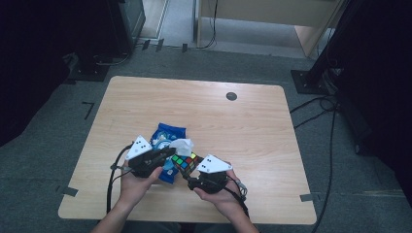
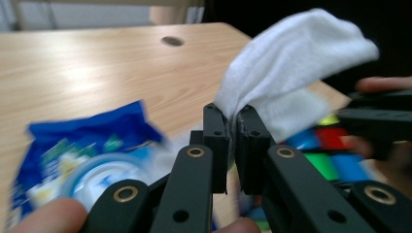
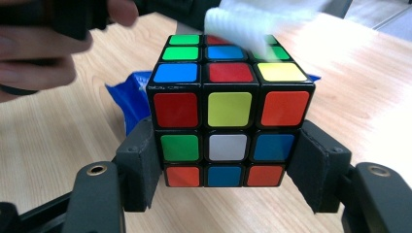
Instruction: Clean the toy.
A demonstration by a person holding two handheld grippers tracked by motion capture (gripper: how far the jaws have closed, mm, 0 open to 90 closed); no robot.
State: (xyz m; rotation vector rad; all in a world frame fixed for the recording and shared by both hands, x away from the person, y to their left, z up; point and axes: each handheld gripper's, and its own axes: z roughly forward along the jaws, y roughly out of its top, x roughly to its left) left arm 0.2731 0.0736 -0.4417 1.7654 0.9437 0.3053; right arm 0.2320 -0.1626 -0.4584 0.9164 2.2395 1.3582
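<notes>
The puzzle cube (image 3: 225,114), a glossy black-framed block of coloured square tiles, sits clamped at its lower rows between the padded jaws of the right gripper (image 3: 225,160), above the table (image 1: 252,121) near the middle of its near edge. A soft white cloth (image 2: 291,63) drapes over the cube's top, pinched at one end in the closed jaws of the left gripper (image 2: 238,145). Both hands grip from below. Just behind lies a crinkled blue packet (image 1: 167,133).

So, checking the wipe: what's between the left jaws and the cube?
The white cloth, pinched in the left jaws, hangs over the cube, seen in the left gripper view.
</notes>
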